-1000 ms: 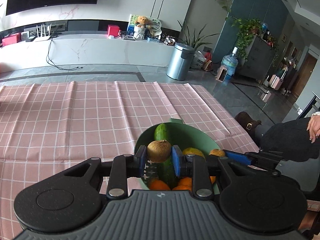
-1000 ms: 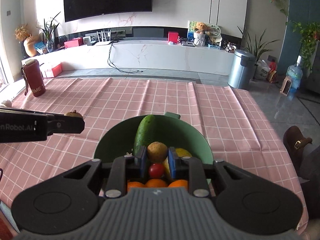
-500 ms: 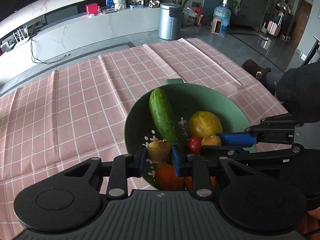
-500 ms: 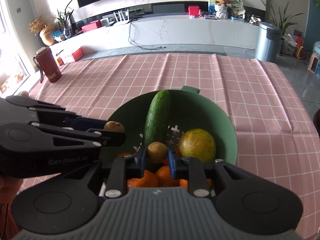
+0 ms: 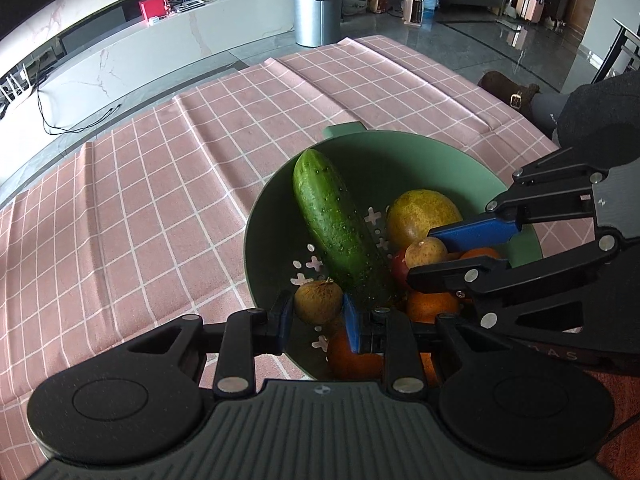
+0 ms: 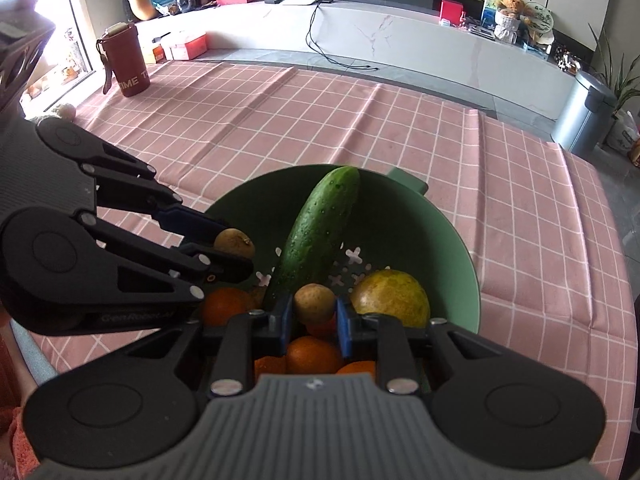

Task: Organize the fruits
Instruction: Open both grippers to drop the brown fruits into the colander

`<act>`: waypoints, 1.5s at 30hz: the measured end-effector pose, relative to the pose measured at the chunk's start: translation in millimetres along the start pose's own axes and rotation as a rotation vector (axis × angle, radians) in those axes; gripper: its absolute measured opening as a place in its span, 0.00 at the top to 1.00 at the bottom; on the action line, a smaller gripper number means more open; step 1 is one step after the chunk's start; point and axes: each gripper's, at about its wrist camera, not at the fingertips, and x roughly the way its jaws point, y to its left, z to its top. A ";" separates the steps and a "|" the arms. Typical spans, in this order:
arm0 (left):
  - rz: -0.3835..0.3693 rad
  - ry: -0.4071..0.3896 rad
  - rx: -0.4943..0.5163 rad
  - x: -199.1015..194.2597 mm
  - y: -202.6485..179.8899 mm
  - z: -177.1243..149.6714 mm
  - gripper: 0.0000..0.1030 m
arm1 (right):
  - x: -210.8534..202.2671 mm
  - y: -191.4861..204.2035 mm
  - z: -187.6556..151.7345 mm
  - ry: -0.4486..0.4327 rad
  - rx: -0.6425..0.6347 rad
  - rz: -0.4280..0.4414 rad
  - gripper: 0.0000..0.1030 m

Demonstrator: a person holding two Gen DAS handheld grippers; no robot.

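A green colander bowl [image 5: 440, 152] [image 6: 460, 248] sits on the pink checked cloth. It holds a cucumber [image 5: 336, 220] [image 6: 320, 228], a yellow-green round fruit [image 5: 424, 212] [image 6: 392, 298], several oranges [image 5: 352, 356] and a red tomato. My left gripper [image 5: 318, 314] [image 6: 236, 246] is shut on a small brown fruit [image 5: 319, 302], low inside the bowl's near-left side. My right gripper [image 6: 314, 314] [image 5: 426, 256] is shut on another small brown fruit [image 6: 315, 303], just above the oranges.
A dark red bottle [image 6: 126, 60] stands at the cloth's far left. The table edge [image 5: 520, 120] drops off to the right, with a person's leg and shoe beyond it. A metal bin [image 5: 316, 8] stands on the floor behind.
Both grippers have tilted down and lowered into the bowl, each still holding its small brown fruit. They now sit close together over the fruit pile.
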 end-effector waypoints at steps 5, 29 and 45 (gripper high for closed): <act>0.000 0.024 0.096 3.9 -5.6 1.8 0.71 | 11.0 -0.7 -0.4 0.040 -0.031 0.027 0.82; 0.024 -0.073 -0.001 -51.9 14.8 -4.1 0.54 | -26.5 17.1 8.7 0.008 -0.033 -0.010 0.64; 0.258 -0.367 -0.221 -164.0 34.9 -79.6 0.32 | -116.7 97.7 -15.4 -0.266 0.205 -0.153 0.38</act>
